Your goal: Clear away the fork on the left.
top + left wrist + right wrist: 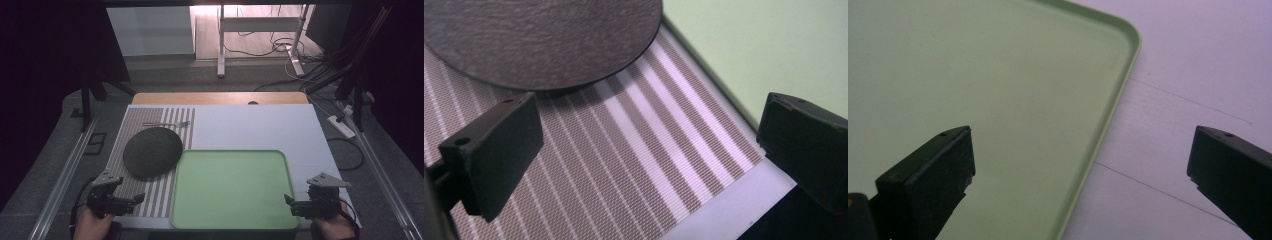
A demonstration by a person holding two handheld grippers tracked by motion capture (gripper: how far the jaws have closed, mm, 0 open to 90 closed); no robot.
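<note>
High view: the dark round plate [152,152] lies on the striped mat [150,195] at one o'clock from the nearer left tool [131,201], jaws wide and empty like the right tool [295,204] at the green tray [230,220].

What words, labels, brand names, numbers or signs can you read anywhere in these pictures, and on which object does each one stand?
None can be read: the green plastic tray, round dark plate, striped woven placemat and metal fork carry no visible text.
</note>
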